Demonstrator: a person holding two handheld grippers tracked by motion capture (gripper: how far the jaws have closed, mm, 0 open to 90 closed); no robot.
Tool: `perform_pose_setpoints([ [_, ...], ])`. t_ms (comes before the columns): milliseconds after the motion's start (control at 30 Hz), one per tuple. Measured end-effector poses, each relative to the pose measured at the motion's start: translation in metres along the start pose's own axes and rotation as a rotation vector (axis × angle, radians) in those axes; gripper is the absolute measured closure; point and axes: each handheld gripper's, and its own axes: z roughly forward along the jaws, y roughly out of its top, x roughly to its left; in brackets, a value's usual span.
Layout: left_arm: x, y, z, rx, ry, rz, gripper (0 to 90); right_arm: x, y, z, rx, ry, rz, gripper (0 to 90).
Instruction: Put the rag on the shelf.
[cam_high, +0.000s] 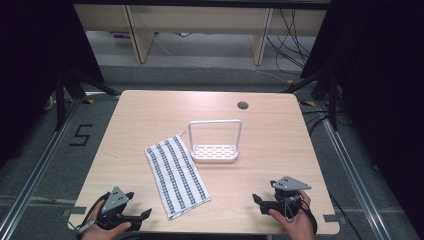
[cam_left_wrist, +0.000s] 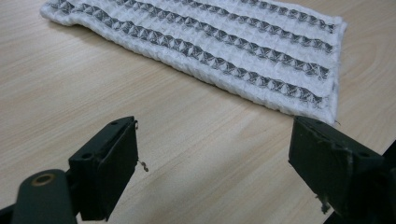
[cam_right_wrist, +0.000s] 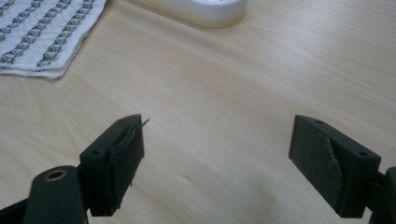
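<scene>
- A striped cloth (cam_high: 177, 176), folded into a long strip, is being carried flat by the wooden counter (cam_high: 270, 125), set at a slant left of centre.
- A white slotted tray (cam_high: 215, 152) with a tall hoop handle is being borne just beside the cloth's far end, upright.
- A round dark cable hole (cam_high: 243, 105) is being shown near the counter's far edge.
- A black "5" mark (cam_high: 80, 135) is being displayed on the grey floor to the left.
- Loose cables (cam_high: 292, 37) are being seen on the floor beyond the counter.
</scene>
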Motion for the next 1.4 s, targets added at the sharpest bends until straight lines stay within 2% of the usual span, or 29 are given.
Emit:
perform_pose_setpoints([
  [100, 0.000, 0.000, 0.000, 0.001, -0.001, 0.001, 15.2, 0.000, 0.000, -0.001, -0.005, -0.001, 0.000, 19.5],
  [133, -0.002, 0.000, 0.002, -0.019, -0.003, -0.021, 15.2, 0.001, 0.001, -0.001, -0.004, -0.013, 0.004, 19.9],
  [200, -0.002, 0.000, 0.001, -0.012, -0.003, -0.015, 15.2, 0.001, 0.001, -0.001, -0.020, -0.003, 0.000, 20.0],
  [233, -0.001, 0.001, 0.000, -0.004, -0.005, -0.007, 15.2, 0.002, 0.002, -0.001, -0.012, 0.023, 0.006, 20.1],
  [300, -0.002, 0.001, 0.000, -0.002, -0.006, -0.008, 15.2, 0.004, 0.003, -0.001, -0.015, 0.006, 0.011, 20.3],
  [333, -0.004, 0.001, 0.002, -0.025, -0.012, -0.033, 15.2, 0.006, 0.004, -0.001, -0.022, 0.008, -0.005, 21.1],
  [367, -0.003, 0.002, 0.000, 0.008, -0.018, -0.010, 15.2, 0.007, 0.005, -0.001, -0.024, 0.015, -0.003, 21.1],
  [433, -0.004, 0.002, 0.000, 0.007, -0.021, -0.016, 15.3, 0.009, 0.006, -0.001, -0.027, 0.015, -0.008, 21.1],
  [467, -0.005, 0.001, 0.001, -0.004, -0.026, -0.027, 15.3, 0.010, 0.006, 0.000, -0.027, 0.031, -0.012, 21.2],
  [500, -0.006, 0.002, 0.001, 0.006, -0.025, -0.017, 15.3, 0.014, 0.008, 0.001, -0.020, 0.050, 0.001, 21.6],
  [533, -0.010, 0.002, 0.003, -0.025, -0.028, -0.053, 15.3, 0.015, 0.009, 0.002, -0.025, 0.054, -0.014, 21.8],
  [600, -0.010, 0.003, 0.002, -0.018, -0.025, -0.027, 15.3, 0.019, 0.012, 0.004, -0.021, 0.081, -0.027, 22.7],
  [633, -0.010, 0.003, 0.002, -0.018, -0.025, -0.027, 15.3, 0.019, 0.012, 0.004, -0.021, 0.081, -0.027, 22.7],
  [667, -0.011, 0.004, 0.002, -0.010, -0.022, -0.020, 15.3, 0.024, 0.014, 0.006, -0.023, 0.087, -0.057, 23.5],
  [700, -0.011, 0.004, 0.002, -0.010, -0.022, -0.020, 15.3, 0.024, 0.014, 0.006, -0.023, 0.087, -0.057, 23.5],
  [733, -0.014, 0.004, 0.004, -0.030, -0.025, -0.053, 15.3, 0.031, 0.018, 0.008, -0.012, 0.107, -0.060, 24.1],
  [767, -0.014, 0.004, 0.004, -0.030, -0.025, -0.053, 15.3, 0.031, 0.018, 0.008, -0.012, 0.107, -0.060, 24.1],
  [800, -0.014, 0.005, 0.003, -0.018, -0.029, -0.031, 15.3, 0.033, 0.018, 0.009, -0.016, 0.113, -0.067, 24.3],
  [833, -0.017, 0.005, 0.004, -0.029, -0.029, -0.034, 16.6, 0.039, 0.021, 0.013, -0.010, 0.136, -0.091, 24.9],
  [867, -0.017, 0.005, 0.004, -0.029, -0.029, -0.034, 17.1, 0.039, 0.021, 0.013, -0.010, 0.136, -0.091, 24.9],
  [900, -0.018, 0.006, 0.003, -0.004, -0.040, -0.005, 17.1, 0.041, 0.022, 0.015, -0.011, 0.140, -0.103, 25.3],
  [967, -0.025, 0.006, 0.005, -0.003, -0.060, 0.003, 20.0, 0.047, 0.024, 0.020, 0.003, 0.167, -0.126, 26.8],
  [1000, -0.026, 0.006, 0.005, 0.015, -0.060, 0.024, 20.5, 0.049, 0.025, 0.021, 0.010, 0.171, -0.132, 28.0],
  [1100, -0.033, 0.008, 0.008, -0.003, -0.079, 0.010, 21.9, 0.053, 0.027, 0.025, 0.009, 0.187, -0.145, 29.1],
  [1167, -0.038, 0.009, 0.010, 0.001, -0.092, 0.019, 23.0, 0.060, 0.031, 0.032, 0.017, 0.214, -0.179, 31.9],
  [1233, -0.042, 0.011, 0.012, 0.007, -0.100, 0.033, 23.3, 0.062, 0.032, 0.034, 0.014, 0.216, -0.176, 32.2],
  [1267, -0.047, 0.011, 0.014, -0.009, -0.108, 0.014, 24.0, 0.066, 0.035, 0.039, 0.018, 0.229, -0.194, 33.8],
  [1300, -0.045, 0.012, 0.014, 0.018, -0.103, 0.056, 24.4, 0.067, 0.035, 0.040, 0.022, 0.235, -0.198, 34.2],
  [1400, -0.049, 0.013, 0.016, 0.000, -0.119, 0.037, 24.9, 0.070, 0.037, 0.044, 0.030, 0.236, -0.202, 35.0],
])
